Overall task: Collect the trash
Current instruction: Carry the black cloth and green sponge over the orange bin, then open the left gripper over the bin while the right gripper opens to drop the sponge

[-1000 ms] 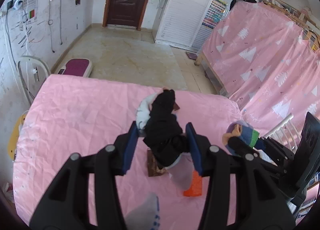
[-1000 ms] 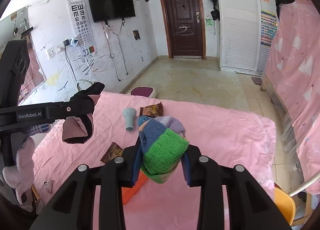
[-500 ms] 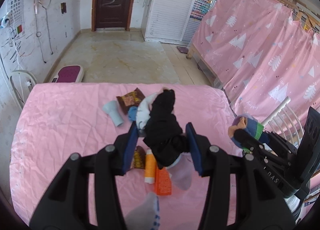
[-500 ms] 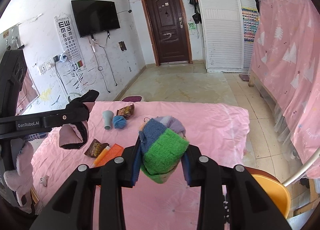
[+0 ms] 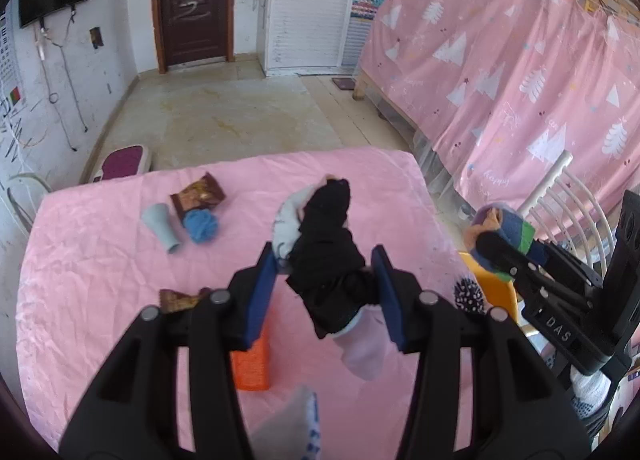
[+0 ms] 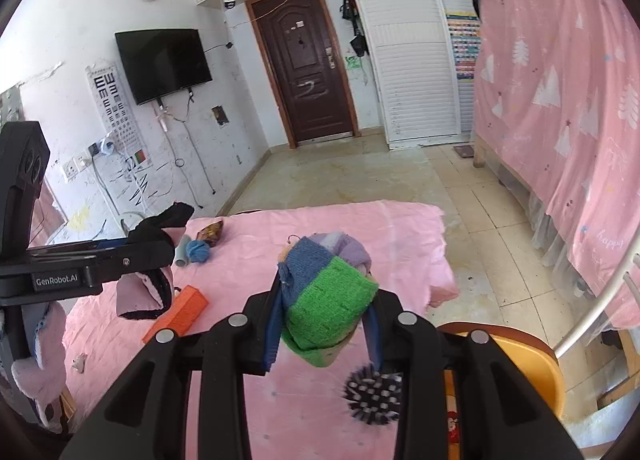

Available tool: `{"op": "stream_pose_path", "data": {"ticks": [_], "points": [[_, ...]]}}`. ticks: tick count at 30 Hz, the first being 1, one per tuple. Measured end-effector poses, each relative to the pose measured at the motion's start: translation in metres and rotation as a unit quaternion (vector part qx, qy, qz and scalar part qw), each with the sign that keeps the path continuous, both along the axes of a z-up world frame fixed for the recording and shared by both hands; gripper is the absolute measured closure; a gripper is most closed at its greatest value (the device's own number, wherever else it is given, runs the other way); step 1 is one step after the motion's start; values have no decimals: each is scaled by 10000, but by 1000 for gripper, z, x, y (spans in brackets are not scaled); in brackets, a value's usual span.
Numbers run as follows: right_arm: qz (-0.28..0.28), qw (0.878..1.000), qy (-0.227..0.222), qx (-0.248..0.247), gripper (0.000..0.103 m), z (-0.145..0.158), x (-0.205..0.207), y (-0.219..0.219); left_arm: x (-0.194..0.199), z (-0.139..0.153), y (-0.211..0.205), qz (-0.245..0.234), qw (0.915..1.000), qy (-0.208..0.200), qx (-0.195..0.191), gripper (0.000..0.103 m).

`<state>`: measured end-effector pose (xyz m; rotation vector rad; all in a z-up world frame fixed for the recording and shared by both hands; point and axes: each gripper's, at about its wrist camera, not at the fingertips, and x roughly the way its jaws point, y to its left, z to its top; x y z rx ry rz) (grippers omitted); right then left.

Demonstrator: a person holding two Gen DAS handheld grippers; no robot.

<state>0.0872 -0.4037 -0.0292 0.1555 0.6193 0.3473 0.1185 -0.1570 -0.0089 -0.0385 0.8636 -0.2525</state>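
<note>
My left gripper [image 5: 324,292] is shut on a bundle of socks [image 5: 326,260], black, white and pale pink, held above the pink table [image 5: 100,260]. My right gripper [image 6: 324,320] is shut on a knitted bundle [image 6: 324,292] of green, blue and purple, also held above the table. It shows at the right of the left wrist view [image 5: 504,232]. On the table lie a brown snack wrapper [image 5: 198,194], a blue yarn ball [image 5: 201,225], a grey cup on its side [image 5: 160,226], an orange box [image 5: 252,360] and a second brown wrapper [image 5: 178,300].
An orange bin [image 6: 520,364] stands off the table's right edge, with a black-and-white spiky ball [image 6: 372,396] near it. White chair rails [image 5: 568,200] and a pink curtain [image 5: 520,80] are on the right. The floor and a door [image 6: 308,72] lie beyond.
Both grippers have pulled back and risen with their bundles still held. More of the table shows now, and the orange bin has come into the right wrist view.
</note>
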Motion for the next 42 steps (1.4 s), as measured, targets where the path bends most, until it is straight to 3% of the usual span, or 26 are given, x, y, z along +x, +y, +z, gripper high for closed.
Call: {"op": "stream_pose_path", "data": {"ticks": [8, 21, 26, 29, 31, 32, 38, 42], "points": [[-375, 9993, 6, 33, 79, -8, -8, -48, 6, -12, -49, -377, 9990, 190, 137, 57], [-997, 9948, 140, 128, 79, -36, -29, -132, 8, -23, -141, -1465, 9871, 506, -390, 57], [-1071, 9939, 180, 200, 79, -44, -32, -149, 6, -28, -175, -1698, 9832, 572, -350, 57], [-1126, 9931, 185, 256, 79, -47, -34, -158, 5, -31, -189, -1808, 9807, 648, -379, 51], [-1156, 9927, 181, 287, 79, -49, -35, -163, 5, -30, -195, -1824, 9803, 622, -424, 30], [-1167, 9925, 183, 303, 79, -49, -36, -164, 5, -30, -197, -1823, 9803, 609, -444, 28], [-1142, 9926, 238, 328, 78, -52, -34, -166, 5, -30, -196, -1753, 9817, 627, -411, 28], [-1134, 9929, 267, 250, 68, -50, -33, -158, 4, -27, -191, -1720, 9823, 608, -417, 28]]}}
